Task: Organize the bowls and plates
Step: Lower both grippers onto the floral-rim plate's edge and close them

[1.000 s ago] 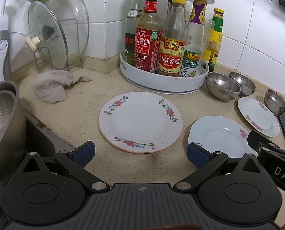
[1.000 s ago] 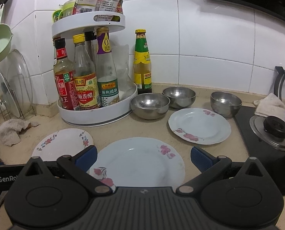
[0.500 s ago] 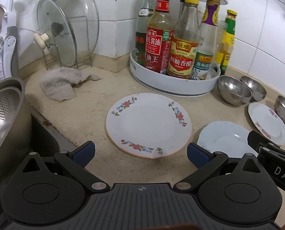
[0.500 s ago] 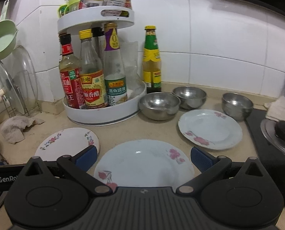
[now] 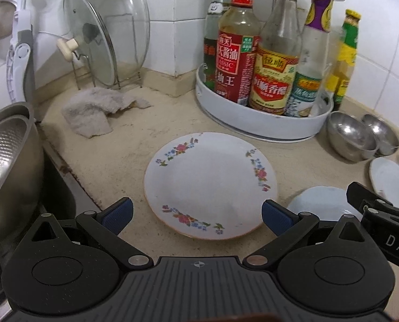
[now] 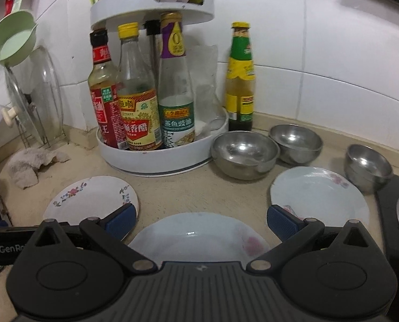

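A white plate with red and blue flowers (image 5: 210,185) lies on the counter just ahead of my open, empty left gripper (image 5: 196,214); it also shows in the right wrist view (image 6: 92,198). A pale blue plate (image 6: 196,237) lies below my open, empty right gripper (image 6: 200,218), also seen in the left wrist view (image 5: 323,204). A second pale plate with pink flowers (image 6: 317,196) lies to the right. Three steel bowls (image 6: 243,153) (image 6: 294,142) (image 6: 367,166) stand behind the plates.
A white two-tier turntable (image 6: 159,158) with sauce bottles stands at the back. A green-capped bottle (image 6: 239,80) stands beside it. A rag (image 5: 97,110) and a glass lid in a rack (image 5: 105,37) are at the left. A steel colander (image 5: 8,161) sits in the sink. A black stove (image 6: 395,214) is at the right.
Both grippers have moved forward and lower towards the counter. The flowered plate and the pale blue plate now sit closer under the fingers. Nothing was gripped.
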Demonstrator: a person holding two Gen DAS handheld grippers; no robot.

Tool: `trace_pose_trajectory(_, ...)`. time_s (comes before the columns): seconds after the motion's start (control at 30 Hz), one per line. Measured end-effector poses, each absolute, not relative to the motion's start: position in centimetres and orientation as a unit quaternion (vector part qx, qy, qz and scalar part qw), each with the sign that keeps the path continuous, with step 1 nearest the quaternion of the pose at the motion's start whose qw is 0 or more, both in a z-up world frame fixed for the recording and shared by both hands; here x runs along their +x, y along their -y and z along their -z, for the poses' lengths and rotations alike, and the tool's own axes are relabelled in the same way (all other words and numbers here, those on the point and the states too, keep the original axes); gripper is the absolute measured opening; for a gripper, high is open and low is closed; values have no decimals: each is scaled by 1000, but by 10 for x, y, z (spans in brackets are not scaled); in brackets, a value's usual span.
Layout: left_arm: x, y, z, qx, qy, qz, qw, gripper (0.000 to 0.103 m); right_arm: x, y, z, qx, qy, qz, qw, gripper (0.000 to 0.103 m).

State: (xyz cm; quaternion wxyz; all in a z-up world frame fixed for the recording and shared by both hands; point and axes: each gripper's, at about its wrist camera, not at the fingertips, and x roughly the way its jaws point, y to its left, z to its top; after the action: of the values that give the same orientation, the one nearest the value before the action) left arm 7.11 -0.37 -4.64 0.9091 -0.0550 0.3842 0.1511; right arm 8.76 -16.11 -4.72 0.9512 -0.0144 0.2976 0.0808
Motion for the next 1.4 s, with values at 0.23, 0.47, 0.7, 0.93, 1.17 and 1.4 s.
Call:
trace_pose_trajectory(0.23,81,-4,51,-47,-385,-175,905,103,113,153,53,-40,-304,-130,943,102)
trace_pose_trajectory(0.47,96,-28,59,-52,-390,-146,908,103,134,134,58,-40,-319,-134,937,102)
trace_pose_trajectory(0.7,114,-58,71,-66,-401,-118,906,103,158,116,72,-45,-345,-130,928,102)
trace_pose_trajectory(0.93,127,-75,85,-82,-419,-92,900,101,186,105,92,-57,-383,-127,913,102)
trace_pose_trajectory(1.17,135,-79,93,-94,-427,-94,894,99,199,94,103,-67,-404,-150,900,102)
trace_pose_trajectory(1.4,139,-83,101,-126,-435,-98,886,94,214,91,114,-60,-428,-180,884,91)
